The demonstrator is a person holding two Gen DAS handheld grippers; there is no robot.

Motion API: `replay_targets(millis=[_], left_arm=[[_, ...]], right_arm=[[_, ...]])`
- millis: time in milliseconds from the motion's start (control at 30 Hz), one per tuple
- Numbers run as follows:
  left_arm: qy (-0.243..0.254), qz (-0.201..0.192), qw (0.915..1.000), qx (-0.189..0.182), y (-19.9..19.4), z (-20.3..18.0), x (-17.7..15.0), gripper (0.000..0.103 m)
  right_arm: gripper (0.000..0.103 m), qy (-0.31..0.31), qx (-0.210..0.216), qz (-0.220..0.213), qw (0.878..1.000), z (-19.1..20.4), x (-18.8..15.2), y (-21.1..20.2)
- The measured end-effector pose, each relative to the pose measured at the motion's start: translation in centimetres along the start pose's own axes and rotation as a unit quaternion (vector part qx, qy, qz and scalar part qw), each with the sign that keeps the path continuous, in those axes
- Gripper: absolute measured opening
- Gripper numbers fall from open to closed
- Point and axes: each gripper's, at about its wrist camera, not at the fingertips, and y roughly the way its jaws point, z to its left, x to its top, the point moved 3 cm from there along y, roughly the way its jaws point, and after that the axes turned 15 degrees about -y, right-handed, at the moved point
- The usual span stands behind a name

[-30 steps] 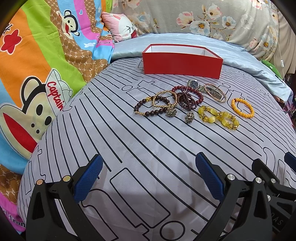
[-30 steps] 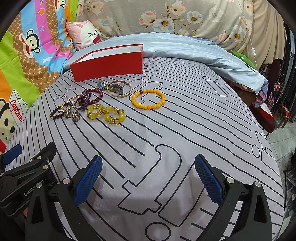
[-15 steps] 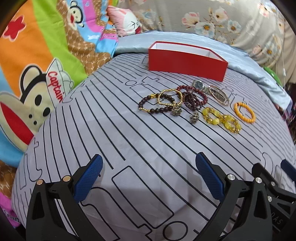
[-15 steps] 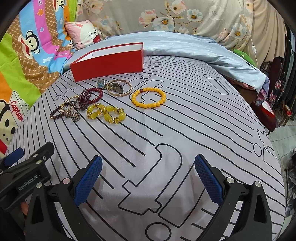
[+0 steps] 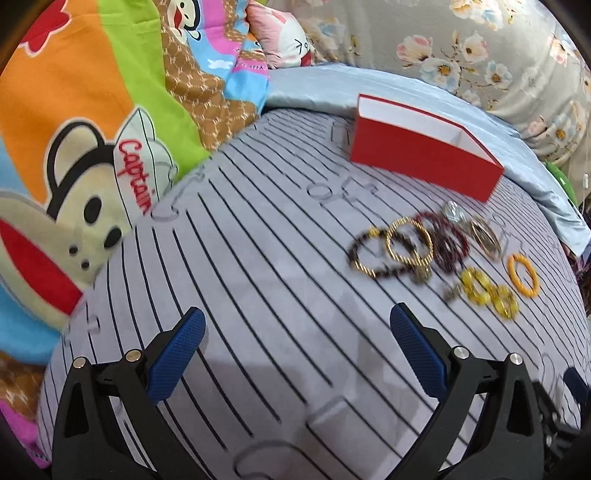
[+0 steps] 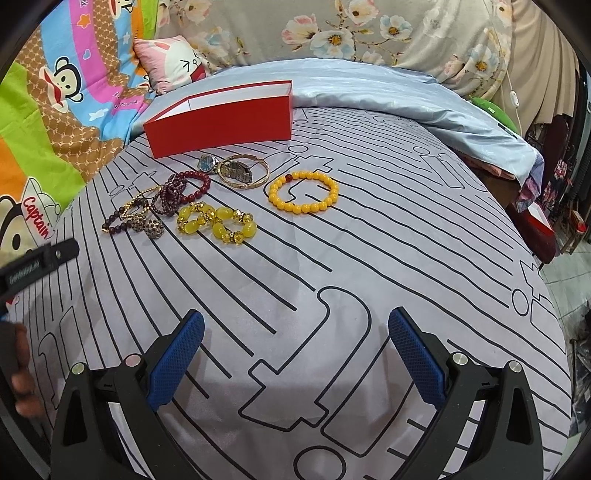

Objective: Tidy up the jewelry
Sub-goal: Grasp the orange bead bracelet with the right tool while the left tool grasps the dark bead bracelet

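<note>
A red open box (image 6: 221,122) stands at the far side of the grey striped bedspread (image 6: 369,266); it also shows in the left wrist view (image 5: 421,151). In front of it lie several pieces of jewelry: an orange bead bracelet (image 6: 303,192), a yellow bead bracelet (image 6: 216,223), a dark red bead bracelet (image 6: 184,190), a gold bangle with a watch (image 6: 240,171), and a gold chain bracelet (image 5: 408,240). My left gripper (image 5: 295,347) is open and empty, well short of the jewelry. My right gripper (image 6: 295,350) is open and empty, also short of it.
A colourful cartoon monkey blanket (image 5: 92,147) lies at the left. A pink pillow (image 6: 173,66) and a floral cushion (image 6: 351,33) sit behind the box. A light blue quilt (image 6: 406,92) lies at the back right. The bed edge drops off at the right (image 6: 546,258).
My left gripper has swung left and tilted, so the jewelry and box now sit to its right. My right gripper has moved slightly closer to the jewelry. Both stay open.
</note>
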Motion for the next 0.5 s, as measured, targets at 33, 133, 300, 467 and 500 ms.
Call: replay_targets(millis=[33, 133, 300, 467, 500], left_arm=[[0.002, -0.004, 1.0, 0.001, 0.2, -0.2, 0.5, 0.095], [0.021, -0.014, 0.9996, 0.008, 1.0, -1.1, 1.8, 0.095], [0.043, -0.001, 0.999, 0.007, 3.3, -2.3, 2.7, 0.081], [0.056, 0.02, 0.9982, 0.007, 5.2, -2.9, 2.4, 0.068], [0.057, 0.026, 0.998, 0.004, 5.5, -3.0, 2.2, 0.064]], right_arm=[[0.096, 0.001, 0.0, 0.001, 1.0, 0.0, 0.0, 0.0], [0.096, 0.005, 0.003, 0.001, 1.0, -0.2, 0.2, 0.1], [0.096, 0.005, -0.002, 0.009, 1.0, -0.8, 0.9, 0.8], [0.093, 0.008, -0.004, 0.0, 1.0, -1.7, 2.5, 1.0], [0.091, 0.008, -0.007, -0.001, 1.0, -2.0, 3.1, 1.1]])
